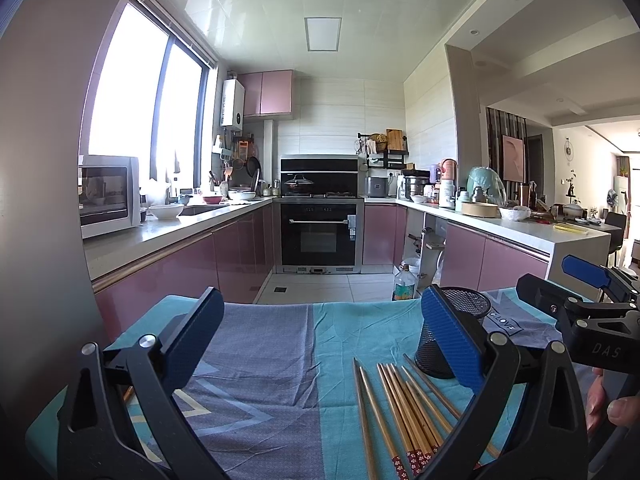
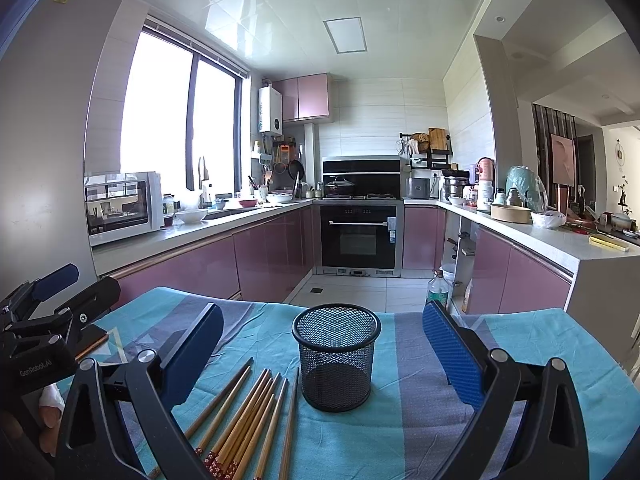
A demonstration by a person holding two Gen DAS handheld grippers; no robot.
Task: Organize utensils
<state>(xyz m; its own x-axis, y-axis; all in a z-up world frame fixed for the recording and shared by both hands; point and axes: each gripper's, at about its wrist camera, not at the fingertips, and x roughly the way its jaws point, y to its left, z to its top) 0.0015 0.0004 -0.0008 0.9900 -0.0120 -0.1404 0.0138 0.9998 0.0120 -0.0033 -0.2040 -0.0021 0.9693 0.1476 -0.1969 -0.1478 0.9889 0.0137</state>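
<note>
Pink-fronted kitchen cabinets (image 2: 272,256), a built-in black oven (image 2: 359,236) and a white microwave (image 2: 120,206) behind; up front, a surface draped in a teal and grey-blue patterned cloth (image 2: 420,420).

Centre of the cloth, seen from the right wrist: black mesh cup (image 2: 335,356), upright, nothing visible inside. Just left of it, close but apparently not touching: loose bundle of wooden chopsticks (image 2: 248,420), fanned flat on the cloth, tips pointing away towards the kitchen, red patterned ends nearest the camera. Same bundle (image 1: 404,404) seen from the left wrist, lying between the two blue pads, nearer the right-hand pad; same mesh cup (image 1: 460,320) partly hidden behind that pad.

Left tongs (image 1: 320,340): spread wide, blue-padded fingers well apart, gripping nothing, held above the cloth with the chopsticks below and ahead. Right tongs (image 2: 324,348): likewise wide open, holding nothing, pads flanking the mesh cup on either side without touching it.

Each tool visible at the edge of the other's view, side by side over the near end of the surface. Part of a hand (image 1: 612,404) visible at the lower right of the left wrist view, wrapped on the neighbouring handle.

On the tiled floor beyond the surface: a clear plastic bottle (image 2: 438,288) with a green label.
</note>
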